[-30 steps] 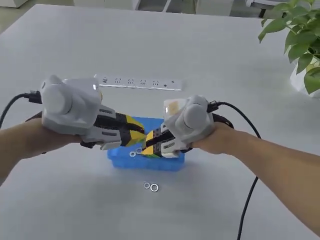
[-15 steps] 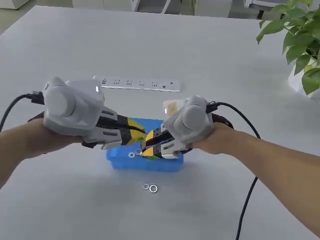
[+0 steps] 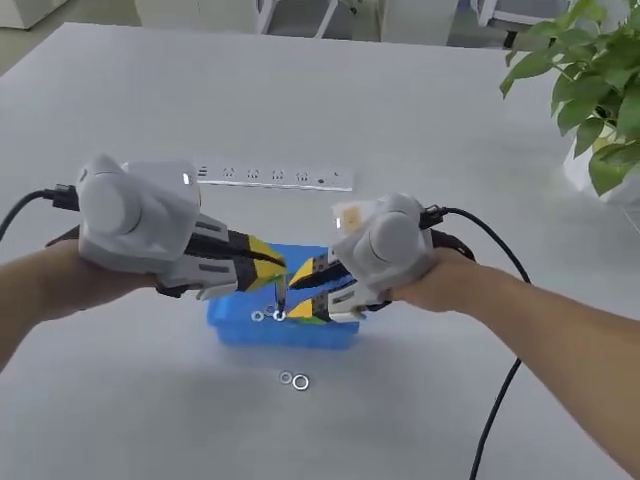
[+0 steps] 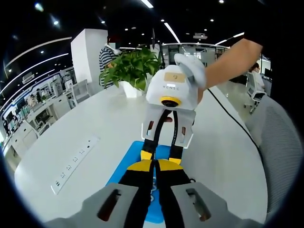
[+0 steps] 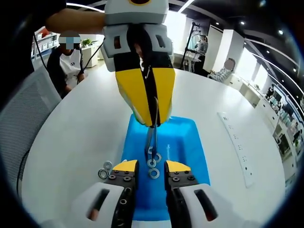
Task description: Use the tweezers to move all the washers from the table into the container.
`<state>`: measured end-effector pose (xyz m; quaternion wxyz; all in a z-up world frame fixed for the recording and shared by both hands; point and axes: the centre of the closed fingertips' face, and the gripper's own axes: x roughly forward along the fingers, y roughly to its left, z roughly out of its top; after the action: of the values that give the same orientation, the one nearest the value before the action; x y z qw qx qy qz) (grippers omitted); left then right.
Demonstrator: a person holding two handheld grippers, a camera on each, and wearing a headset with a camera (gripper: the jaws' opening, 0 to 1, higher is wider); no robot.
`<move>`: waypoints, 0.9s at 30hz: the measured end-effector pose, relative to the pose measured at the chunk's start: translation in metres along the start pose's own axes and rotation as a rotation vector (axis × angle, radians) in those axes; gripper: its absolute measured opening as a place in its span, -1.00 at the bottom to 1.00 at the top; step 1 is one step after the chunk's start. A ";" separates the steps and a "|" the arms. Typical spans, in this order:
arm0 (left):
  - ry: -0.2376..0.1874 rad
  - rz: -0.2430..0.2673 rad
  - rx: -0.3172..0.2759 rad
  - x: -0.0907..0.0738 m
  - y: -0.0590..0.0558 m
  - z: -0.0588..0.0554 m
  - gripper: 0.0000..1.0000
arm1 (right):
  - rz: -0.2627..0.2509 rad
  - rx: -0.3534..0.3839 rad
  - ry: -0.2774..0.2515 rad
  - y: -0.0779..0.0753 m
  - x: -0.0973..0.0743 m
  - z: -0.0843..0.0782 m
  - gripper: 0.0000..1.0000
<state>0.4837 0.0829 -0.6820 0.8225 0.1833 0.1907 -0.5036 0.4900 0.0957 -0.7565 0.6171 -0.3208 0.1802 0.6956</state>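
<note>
My left gripper [image 3: 275, 268] is shut on thin metal tweezers [image 3: 279, 298] that point down into the blue container [image 3: 225, 325]. In the right gripper view the tweezers [image 5: 152, 140] reach their tips to a washer [image 5: 152, 153] lying among other washers on the container's [image 5: 187, 142] floor. My right gripper [image 3: 300, 290] faces the left one over the container, its jaws open and holding nothing. Two washers [image 3: 294, 380] lie on the table just in front of the container, and they appear as washers [image 5: 105, 170] left of my right gripper [image 5: 151, 166].
A white power strip [image 3: 275, 176] lies behind the container. A potted plant [image 3: 590, 90] stands at the far right. Black cables trail from both grippers. The grey table spreads open all around.
The tweezers have dropped lower into the container. My right gripper's jaws have parted. The head camera has tilted slightly.
</note>
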 end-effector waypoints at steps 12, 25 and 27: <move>-0.008 0.009 0.007 -0.014 -0.005 0.015 -0.89 | -0.084 0.087 -0.036 -0.003 -0.031 0.010 -0.40; -0.015 0.004 0.009 -0.026 -0.015 0.029 -0.89 | -0.143 0.152 -0.033 0.008 -0.059 0.002 -0.21; -0.021 0.000 0.009 -0.027 -0.018 0.031 -0.89 | -0.154 0.158 -0.036 0.009 -0.063 0.000 -0.17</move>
<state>0.4604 0.0807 -0.6440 0.8235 0.1816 0.1800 -0.5065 0.4831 0.0472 -0.7155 0.6951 -0.2715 0.1983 0.6354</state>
